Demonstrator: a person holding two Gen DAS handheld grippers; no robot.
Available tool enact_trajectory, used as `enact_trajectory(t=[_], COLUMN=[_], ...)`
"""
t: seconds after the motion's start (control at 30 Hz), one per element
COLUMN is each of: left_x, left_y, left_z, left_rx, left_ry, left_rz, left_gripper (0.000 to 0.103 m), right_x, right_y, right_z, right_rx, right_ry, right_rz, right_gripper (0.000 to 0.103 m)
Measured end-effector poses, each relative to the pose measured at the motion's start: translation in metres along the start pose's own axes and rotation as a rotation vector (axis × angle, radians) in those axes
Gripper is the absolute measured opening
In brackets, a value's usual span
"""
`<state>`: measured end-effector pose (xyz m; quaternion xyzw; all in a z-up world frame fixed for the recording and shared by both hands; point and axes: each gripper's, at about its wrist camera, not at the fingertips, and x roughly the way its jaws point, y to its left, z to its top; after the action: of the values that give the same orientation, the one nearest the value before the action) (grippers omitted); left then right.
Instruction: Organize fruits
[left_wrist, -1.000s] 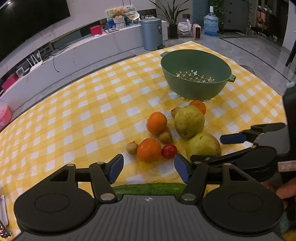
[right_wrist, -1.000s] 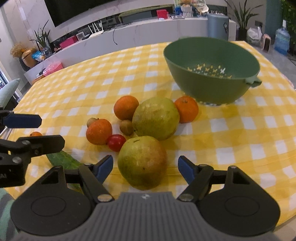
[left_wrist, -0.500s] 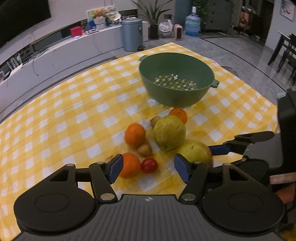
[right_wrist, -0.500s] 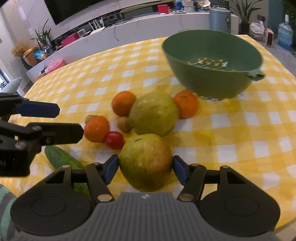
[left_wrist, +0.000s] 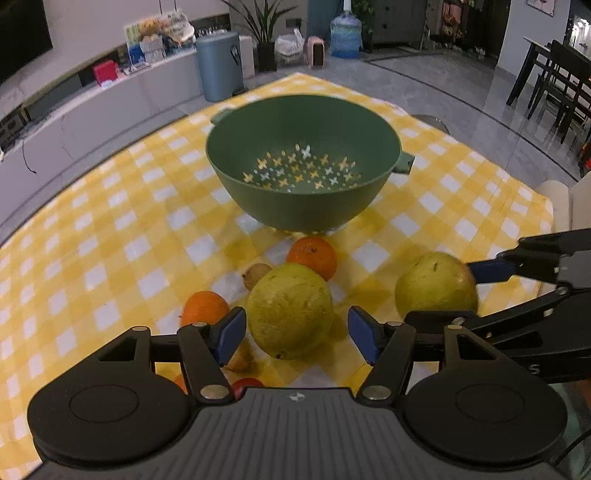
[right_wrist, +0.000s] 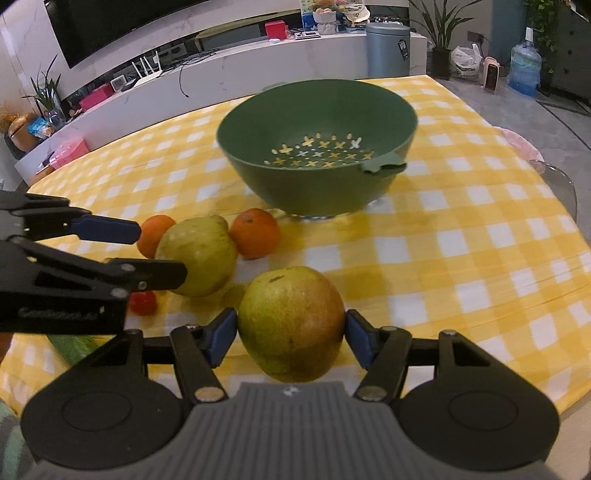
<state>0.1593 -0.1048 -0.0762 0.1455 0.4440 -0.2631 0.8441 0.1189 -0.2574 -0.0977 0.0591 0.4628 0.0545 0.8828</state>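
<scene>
We find the right hand-held gripper (right_wrist: 291, 334) pinching a reddish-green pear (right_wrist: 291, 323), both blue pads pressed against its sides, in front of the dark green perforated plastic colander (right_wrist: 317, 147) on the yellow-and-white checked table (right_wrist: 461, 251). The left hand-held gripper (left_wrist: 296, 334) stands spread around a second yellow-green pear (left_wrist: 290, 310), pads not touching. Three oranges and a red tomato (right_wrist: 142, 302) lie near the colander.

- Table (left_wrist: 110, 229): yellow-white checked cloth.
- Green colander (left_wrist: 303, 162) at 12 o'clock.
- Oranges (left_wrist: 312, 256), pear (left_wrist: 290, 310), tomato (right_wrist: 142, 302) at centre.
- Cucumber (right_wrist: 72, 347) at 8 o'clock.
</scene>
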Motion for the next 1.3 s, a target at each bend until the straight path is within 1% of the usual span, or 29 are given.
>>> enact_trajectory(t=[0.1, 0.2, 0.37, 0.43, 0.47, 0.53, 0.7, 0.87, 0.97, 1.0, 1.07, 1.1, 1.13, 1.17, 1.2, 1.23, 1.27, 1.3], left_x=[0.008, 0.014, 0.022, 0.024, 0.024, 0.024, 0.024, 0.019, 0.01, 0.007, -0.002, -0.006, -0.013, -0.018, -0.02, -0.02, -0.017, -0.012], left_y=[-0.003, -0.006, -0.014, -0.017, -0.017, -0.018, -0.017, -0.013, -0.011, -0.012, -0.014, -0.014, -0.014, -0.016, -0.018, -0.02, -0.02, -0.019], left_z=[0.001, 0.001, 0.004, 0.003, 0.003, 0.003, 0.003, 0.0, -0.002, -0.003, -0.004, -0.004, -0.003, 0.0, 0.002, 0.003, 0.003, 0.001], left_rx=[0.003, 0.01, 0.035, 0.039, 0.035, 0.023, -0.007, -0.08, -0.112, -0.116, -0.123, -0.13, -0.133, -0.126, -0.116, -0.104, -0.097, -0.102], left_ry=[0.01, 0.021, 0.041, 0.046, 0.044, 0.042, 0.031, 0.008, -0.01, -0.016, -0.033, -0.045, -0.068, -0.077, -0.075, -0.072, -0.058, -0.032], left_rz=[0.02, 0.048, 0.123, 0.149, 0.153, 0.151, 0.158, 0.148, 0.136, 0.135, 0.13, 0.12, 0.109, 0.12, 0.142, 0.151, 0.144, 0.127], left_gripper=[0.074, 0.074, 0.074, 0.072, 0.072, 0.068, 0.067, 0.065, 0.06, 0.057, 0.047, 0.033, 0.0, 0.004, 0.001, 0.001, 0.003, 0.007], right_x=[0.001, 0.003, 0.008, 0.01, 0.011, 0.013, 0.014, 0.011, 0.006, 0.004, 0.0, -0.002, -0.005, -0.007, -0.008, -0.009, -0.008, -0.007], right_y=[-0.004, -0.01, -0.01, -0.009, -0.009, -0.008, -0.007, -0.004, -0.004, -0.003, -0.003, -0.003, -0.003, -0.002, -0.001, 0.001, 0.002, 0.004], right_z=[-0.001, -0.003, -0.003, -0.003, -0.003, -0.003, -0.003, -0.003, -0.002, -0.002, 0.0, 0.001, 0.002, 0.004, 0.005, 0.006, 0.006, 0.005], right_rx=[-0.02, -0.007, -0.013, -0.016, -0.018, -0.02, -0.016, -0.031, -0.036, -0.041, -0.05, -0.053, -0.057, -0.062, -0.069, -0.077, -0.084, -0.088], right_ry=[0.003, 0.013, 0.031, 0.041, 0.048, 0.058, 0.059, 0.057, 0.049, 0.045, 0.037, 0.033, 0.027, 0.023, 0.02, 0.019, 0.021, 0.027], right_rz=[-0.018, -0.008, 0.008, 0.014, 0.014, 0.014, 0.007, -0.005, -0.004, -0.005, -0.007, -0.007, -0.006, -0.004, -0.004, -0.005, -0.003, 0.005], right_gripper=[0.061, 0.061, 0.061, 0.061, 0.061, 0.061, 0.061, 0.061, 0.061, 0.061, 0.061, 0.061, 0.061, 0.061, 0.061, 0.061, 0.061, 0.061])
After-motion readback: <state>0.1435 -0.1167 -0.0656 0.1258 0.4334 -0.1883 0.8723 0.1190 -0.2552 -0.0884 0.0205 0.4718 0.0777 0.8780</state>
